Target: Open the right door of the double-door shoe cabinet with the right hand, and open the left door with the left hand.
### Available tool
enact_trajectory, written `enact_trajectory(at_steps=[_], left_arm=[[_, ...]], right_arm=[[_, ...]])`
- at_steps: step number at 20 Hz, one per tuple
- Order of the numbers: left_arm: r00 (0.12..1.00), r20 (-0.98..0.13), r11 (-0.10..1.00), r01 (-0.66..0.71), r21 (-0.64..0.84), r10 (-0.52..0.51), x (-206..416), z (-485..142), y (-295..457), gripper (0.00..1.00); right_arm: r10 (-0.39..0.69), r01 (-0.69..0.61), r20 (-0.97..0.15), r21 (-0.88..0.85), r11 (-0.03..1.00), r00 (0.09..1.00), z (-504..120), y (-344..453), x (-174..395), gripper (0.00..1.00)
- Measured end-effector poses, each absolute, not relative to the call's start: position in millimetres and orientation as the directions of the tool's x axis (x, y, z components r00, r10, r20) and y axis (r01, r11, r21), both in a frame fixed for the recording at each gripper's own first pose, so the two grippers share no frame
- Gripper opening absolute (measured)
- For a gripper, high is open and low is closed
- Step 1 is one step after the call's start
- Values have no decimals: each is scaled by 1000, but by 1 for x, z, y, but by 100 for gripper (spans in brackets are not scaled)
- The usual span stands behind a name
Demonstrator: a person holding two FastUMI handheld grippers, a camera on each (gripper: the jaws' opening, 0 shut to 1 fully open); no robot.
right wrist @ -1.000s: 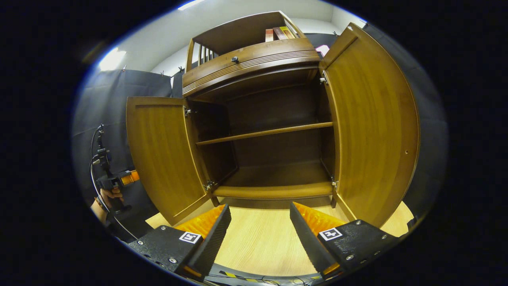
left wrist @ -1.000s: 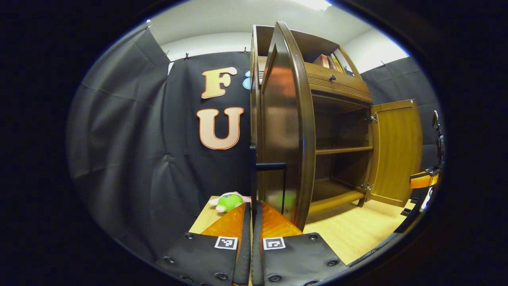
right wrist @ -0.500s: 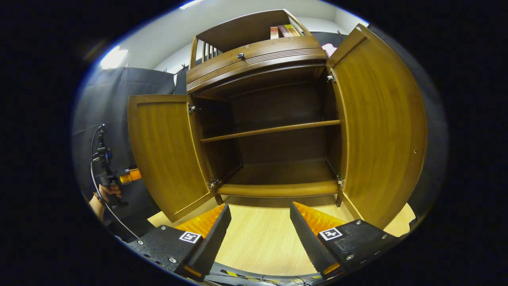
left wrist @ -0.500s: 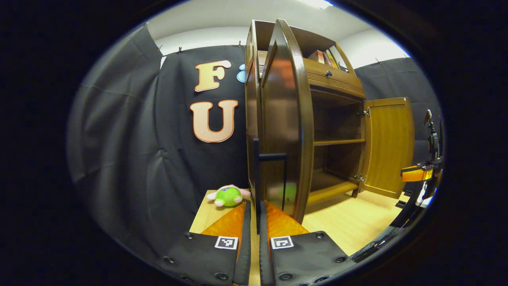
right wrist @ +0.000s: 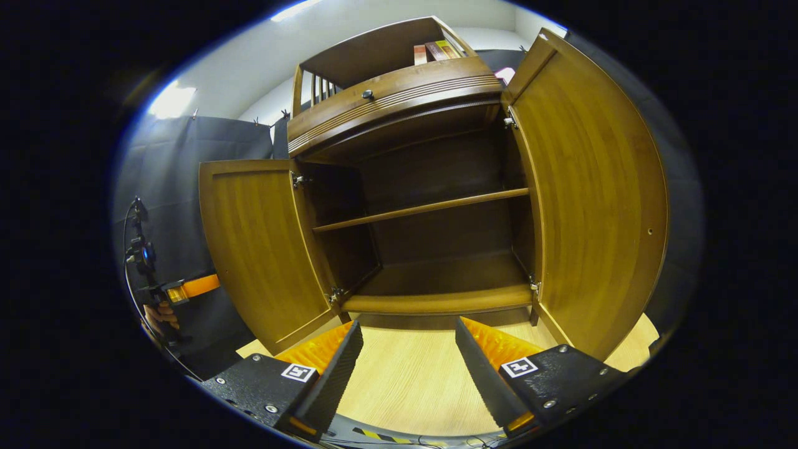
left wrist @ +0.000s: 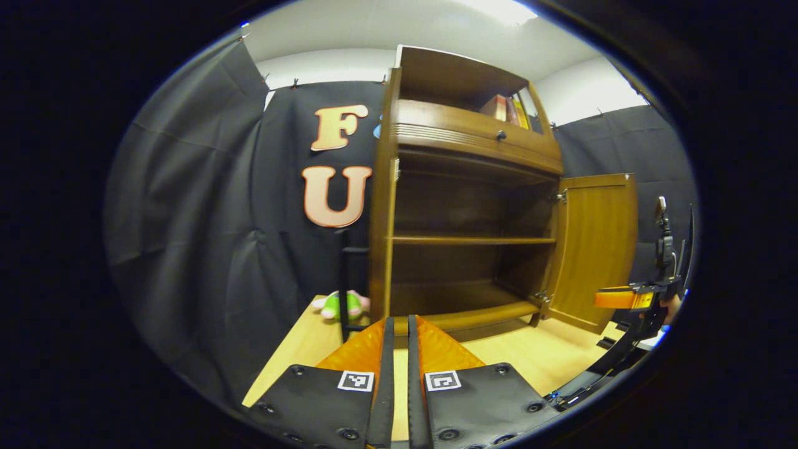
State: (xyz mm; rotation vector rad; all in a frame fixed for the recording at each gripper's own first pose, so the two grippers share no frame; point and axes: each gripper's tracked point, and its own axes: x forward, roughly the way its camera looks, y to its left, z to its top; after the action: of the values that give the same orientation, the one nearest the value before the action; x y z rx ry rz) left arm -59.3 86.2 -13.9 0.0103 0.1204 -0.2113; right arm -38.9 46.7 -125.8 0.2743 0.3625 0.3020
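The shoe cabinet (right wrist: pixel 430 206) stands on the pale wood floor (right wrist: pixel 405 380) directly ahead of my right gripper, with both doors swung wide. In the right gripper view the left door (right wrist: pixel 255 243) hangs open on its hinges at the left side of the carcass and the right door (right wrist: pixel 592 199) stands open at the right, close to my camera. The interior shelf (right wrist: pixel 424 209) and the bottom board are bare.

My right gripper (right wrist: pixel 408 368) holds its fingers well apart, gripping nothing, aimed at the cabinet base. My left gripper (left wrist: pixel 397 349) has its fingers drawn almost together with a narrow slit between them; I judge nothing is clamped there. In the left gripper view the left door shows edge-on, with its black handle (left wrist: pixel 344 280) just beyond my fingertips and to their left.

Judgement: both doors appear fully open, so the task looks essentially complete.

Hazards from here:
- Left door rebound. Cause: hinge spring-back, or my left fingers brushing the handle on withdrawal.
- Right door contact. Cause: its panel stands near my right gripper; a sideways retreat could knock it toward closing.
- A green plush toy (left wrist: pixel 340 305) lies on the floor beside the cabinet, behind the left door; pushing that door farther could trap it.
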Motion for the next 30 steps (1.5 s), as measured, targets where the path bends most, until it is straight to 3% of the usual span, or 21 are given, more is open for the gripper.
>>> enact_trajectory(at_steps=[2,3,10,14,15,16,18,22,23,28,30], left_arm=[[961,-91,965,260,-8,-260,-47,-4,50,16],[960,-84,964,267,-17,-268,-39,-2,34,17],[980,-48,978,188,-93,-193,5,-16,-40,16],[993,-24,993,116,-30,-117,13,-22,-64,15],[992,-18,992,122,-24,-123,12,-22,-71,15],[991,-13,991,135,-25,-135,11,-23,-79,17],[992,-22,992,124,-15,-125,12,-31,-83,15],[992,-35,990,120,-68,-122,12,-40,-81,21],[993,-37,990,112,-83,-115,11,-41,-77,30],[991,-104,996,83,-38,-87,19,-59,-59,75],[992,-108,998,67,-17,-69,20,-59,-53,85]], right_arm=[[334,-239,-304,310,920,892,-126,42,-39,93],[329,-235,-300,310,921,896,-124,39,-38,100],[267,-184,-261,303,935,928,-114,11,-44,100],[237,-164,-234,293,942,943,-104,-1,-44,100],[229,-159,-230,286,945,946,-104,-5,-43,94],[222,-155,-227,282,947,948,-102,-9,-42,100],[213,-146,-220,285,947,952,-100,-14,-39,94],[191,-125,-217,285,950,957,-101,-24,-39,100],[188,-120,-222,287,950,957,-102,-25,-38,94],[185,-112,-227,300,947,956,-104,-30,-36,94],[195,-122,-232,297,947,953,-106,-26,-36,94]])
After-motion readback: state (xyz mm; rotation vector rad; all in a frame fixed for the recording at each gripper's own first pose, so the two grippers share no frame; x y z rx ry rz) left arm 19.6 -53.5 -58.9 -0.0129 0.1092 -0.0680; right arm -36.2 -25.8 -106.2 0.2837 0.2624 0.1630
